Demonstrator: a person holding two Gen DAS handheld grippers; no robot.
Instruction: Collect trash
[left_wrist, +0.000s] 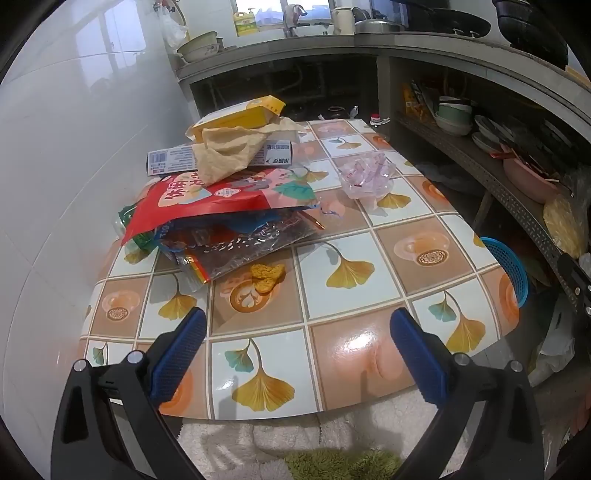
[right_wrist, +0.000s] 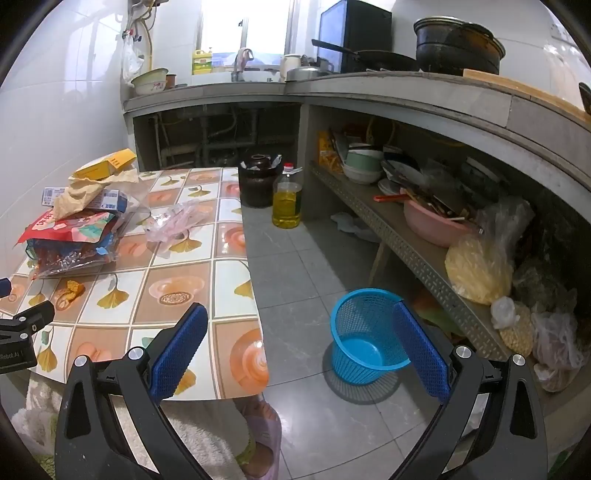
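Fingers (left_wrist: 183, 350) spread empty; red snack bag (left_wrist: 221, 199) lies flat, mouth facing them.

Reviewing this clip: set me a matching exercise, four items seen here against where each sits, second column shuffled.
Items:
1. blue basket
2. yellow box
3. oil bottle
4. pink basin

Places:
A. on the shelf under the counter
B. on the floor beside the dark jar
C. on top of the trash pile on the table
D. on the floor, off the table's right side

Pairs: 1-D, 2-C, 3-B, 4-A
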